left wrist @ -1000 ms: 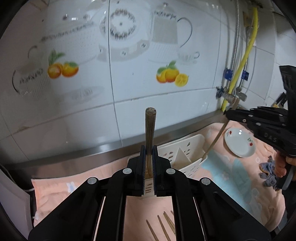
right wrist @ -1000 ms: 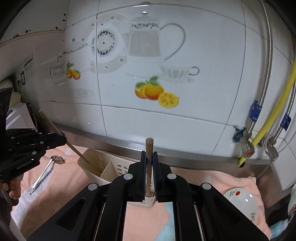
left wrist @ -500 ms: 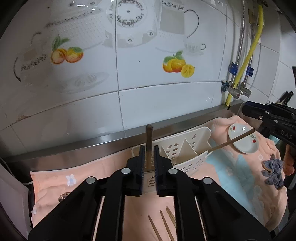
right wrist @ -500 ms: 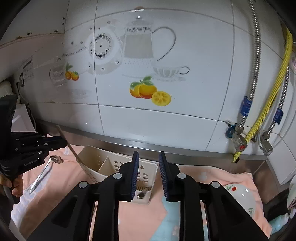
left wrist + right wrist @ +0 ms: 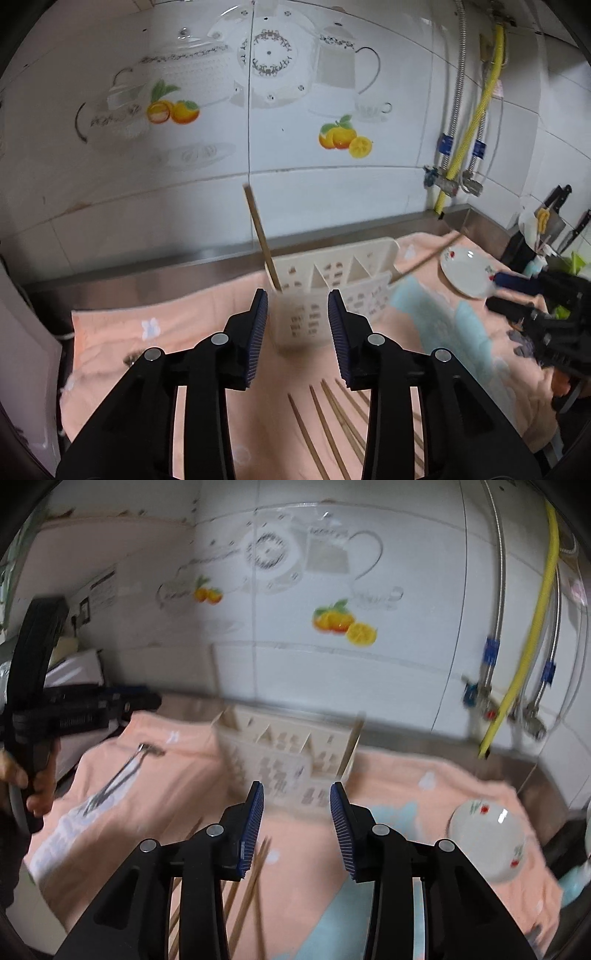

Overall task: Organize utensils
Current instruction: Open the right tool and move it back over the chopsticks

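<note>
A white slotted utensil holder point(image 5: 332, 291) stands on the pink towel near the wall; it also shows in the right wrist view point(image 5: 284, 757). One wooden chopstick point(image 5: 260, 236) leans in its left compartment and another chopstick point(image 5: 424, 258) leans out of its right end. My left gripper point(image 5: 297, 325) is open and empty just in front of the holder. My right gripper point(image 5: 297, 823) is open and empty, a little back from the holder. Several loose chopsticks point(image 5: 325, 432) lie on the towel below the left gripper, and they show in the right wrist view point(image 5: 247, 890).
A small white dish point(image 5: 467, 273) with red print sits on the towel to the right. Metal tongs point(image 5: 122, 775) lie on the towel at the left. A steel ledge point(image 5: 147, 273) and tiled wall run behind. Pipes and a yellow hose point(image 5: 469, 144) hang at the right.
Both grippers opened and let go of their chopsticks, which now lean in the holder. Both grippers have drawn back from the holder.
</note>
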`<state>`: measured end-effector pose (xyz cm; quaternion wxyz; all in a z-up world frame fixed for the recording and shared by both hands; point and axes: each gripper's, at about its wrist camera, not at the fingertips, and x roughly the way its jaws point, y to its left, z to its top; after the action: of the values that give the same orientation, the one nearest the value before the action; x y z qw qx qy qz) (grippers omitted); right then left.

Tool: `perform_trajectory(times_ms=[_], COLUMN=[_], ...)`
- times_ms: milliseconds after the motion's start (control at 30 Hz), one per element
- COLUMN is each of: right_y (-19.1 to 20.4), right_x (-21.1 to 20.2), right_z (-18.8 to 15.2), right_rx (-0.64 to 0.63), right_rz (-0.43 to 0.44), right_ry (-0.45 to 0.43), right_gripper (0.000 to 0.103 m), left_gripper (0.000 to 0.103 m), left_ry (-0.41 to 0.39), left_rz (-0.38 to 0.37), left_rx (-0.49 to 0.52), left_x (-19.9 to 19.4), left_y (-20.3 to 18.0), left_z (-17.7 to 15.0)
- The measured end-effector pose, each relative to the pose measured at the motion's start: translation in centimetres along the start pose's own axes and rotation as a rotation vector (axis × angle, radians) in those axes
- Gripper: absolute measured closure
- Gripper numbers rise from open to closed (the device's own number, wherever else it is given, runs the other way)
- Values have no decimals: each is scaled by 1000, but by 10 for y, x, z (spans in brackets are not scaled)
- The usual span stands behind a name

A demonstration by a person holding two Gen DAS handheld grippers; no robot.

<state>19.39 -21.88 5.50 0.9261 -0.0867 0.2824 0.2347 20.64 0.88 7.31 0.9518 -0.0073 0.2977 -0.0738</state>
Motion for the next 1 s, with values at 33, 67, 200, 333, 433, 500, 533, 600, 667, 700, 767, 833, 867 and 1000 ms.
perform_trajectory(times_ms=[33,67,200,333,433,500,533,600,667,700,767,833,867,1000], right_y=[5,9,26,38,48,55,57,60,62,62,63,65,65,66], right_x=[-1,-1,-1,1,6,9,10,14,17,19,22,25,26,29], right_z=[-11,-21,-62,-96,-121,-135,-140,-149,-155,-158,-162,-165,-167,-170], right_rx=[-1,-1,9,29,34,38,41,50,62,63,76,81,85,98], right_rz=[4,6,7,8,18,19,23,27,36,34,40,42,44,48], right_ry=[10,20,63,107,157,183,195,216,236,244,258,270,277,292], right_gripper=[66,66,66,66,67,69,72,74,79,80,83,85,86,86], left_gripper=[68,67,63,59,56,56,56,56,56,56,56,56,56,56], left_ry=[1,4,22,61,87,109,120,143,163,168,181,200,210,237], left_rz=[0,-2,-6,-12,-13,-20,-24,-31,-35,-34,-44,-56,-61,-74], left_rx=[-2,-4,-13,-28,-38,-44,-46,-48,-45,-44,-58,-74,-78,-97], left_x=[-3,-6,-13,-15,-15,-14,-14,-13,-13,-13,-14,-14,-13,-12], left_y=[0,0,-1,-1,-2,-4,-6,-8,-11,-11,-11,-12,-12,-14], left_z=[-6,-14,-44,-75,-96,-112,-119,-133,-145,-149,-160,-170,-174,-190])
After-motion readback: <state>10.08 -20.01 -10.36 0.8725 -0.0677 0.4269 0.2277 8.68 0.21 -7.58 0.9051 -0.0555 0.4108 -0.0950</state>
